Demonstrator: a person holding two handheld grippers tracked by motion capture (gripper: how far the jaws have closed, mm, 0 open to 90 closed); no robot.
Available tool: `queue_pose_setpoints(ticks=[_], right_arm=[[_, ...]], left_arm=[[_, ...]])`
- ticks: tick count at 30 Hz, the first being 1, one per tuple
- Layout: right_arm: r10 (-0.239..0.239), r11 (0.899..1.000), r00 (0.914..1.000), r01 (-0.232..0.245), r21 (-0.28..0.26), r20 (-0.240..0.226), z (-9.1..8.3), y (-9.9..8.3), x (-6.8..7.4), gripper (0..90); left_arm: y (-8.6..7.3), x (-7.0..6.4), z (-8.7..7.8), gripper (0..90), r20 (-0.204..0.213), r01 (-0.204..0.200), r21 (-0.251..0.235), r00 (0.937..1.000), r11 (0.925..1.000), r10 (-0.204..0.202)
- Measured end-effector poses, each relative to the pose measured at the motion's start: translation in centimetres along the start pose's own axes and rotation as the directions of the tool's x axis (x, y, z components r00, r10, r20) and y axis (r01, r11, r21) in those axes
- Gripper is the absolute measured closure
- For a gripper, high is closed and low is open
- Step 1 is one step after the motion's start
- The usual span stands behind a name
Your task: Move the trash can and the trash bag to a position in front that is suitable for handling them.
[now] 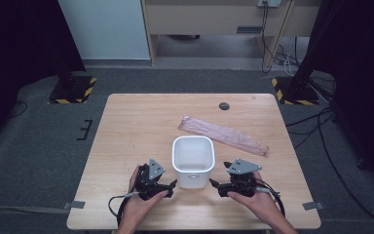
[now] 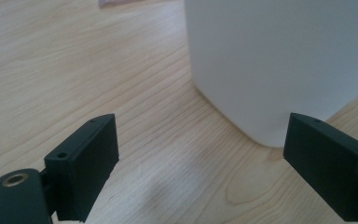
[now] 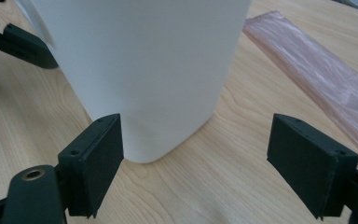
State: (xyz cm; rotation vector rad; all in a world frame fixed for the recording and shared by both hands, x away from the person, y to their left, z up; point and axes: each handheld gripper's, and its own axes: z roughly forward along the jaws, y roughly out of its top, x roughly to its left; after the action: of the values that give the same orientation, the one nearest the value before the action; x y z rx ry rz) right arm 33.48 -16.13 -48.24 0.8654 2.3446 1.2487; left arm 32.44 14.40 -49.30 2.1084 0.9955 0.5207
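White bin [image 1: 193, 161] upright near table [image 1: 126, 122] front edge, between spread left gripper [image 1: 171, 185] and spread right gripper [image 1: 215, 184], both empty, bare wood around.

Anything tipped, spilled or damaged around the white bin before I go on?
Nothing stands out. The white bin stands upright between the open left gripper and right gripper; the pink bag lies flat behind it.

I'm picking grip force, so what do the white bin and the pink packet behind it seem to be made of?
White bin: probably plastic, with smooth, matte, seamless walls and rounded corners. Pink packet: looks like thin plastic film, glossy and finely wrinkled, lying flat on the wooden table; its contents can't be told.
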Motion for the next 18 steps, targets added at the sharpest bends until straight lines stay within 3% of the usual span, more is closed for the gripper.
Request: queue_pose_setpoints(ticks=[4, 7, 12, 15, 18], right_arm=[[-0.008, 1.000, 0.9996, 0.007, -0.014, -0.026, 0.1, 0.3, 0.4, 16.6], [-0.017, 1.000, 0.9989, 0.016, -0.016, -0.044, 0.3, 0.5, 0.9, 17.4], [-0.046, 0.999, 0.9968, 0.045, -0.015, -0.065, 0.9, 0.8, 1.8, 27.5], [-0.059, 0.998, 0.9961, 0.058, -0.018, -0.066, 1.2, 0.9, 1.8, 35.4], [-0.069, 0.998, 0.9959, 0.069, -0.011, -0.058, 1.4, 0.9, 1.8, 41.4]], left_arm=[[0.4, -0.7, -0.3, 12.4, 0.062, -0.031, -0.042, 0.9975, 0.9986, 0.033], [0.7, -1.2, -0.5, 15.3, 0.077, -0.037, -0.070, 0.9961, 0.9969, 0.043], [0.8, -1.8, -0.5, 26.7, 0.128, -0.026, -0.069, 0.9912, 0.9973, 0.035], [0.9, -2.1, -0.4, 37.2, 0.134, -0.039, -0.074, 0.9897, 0.9965, 0.049], [0.9, -2.4, -0.2, 47.0, 0.113, -0.044, -0.069, 0.9922, 0.9966, 0.052]])
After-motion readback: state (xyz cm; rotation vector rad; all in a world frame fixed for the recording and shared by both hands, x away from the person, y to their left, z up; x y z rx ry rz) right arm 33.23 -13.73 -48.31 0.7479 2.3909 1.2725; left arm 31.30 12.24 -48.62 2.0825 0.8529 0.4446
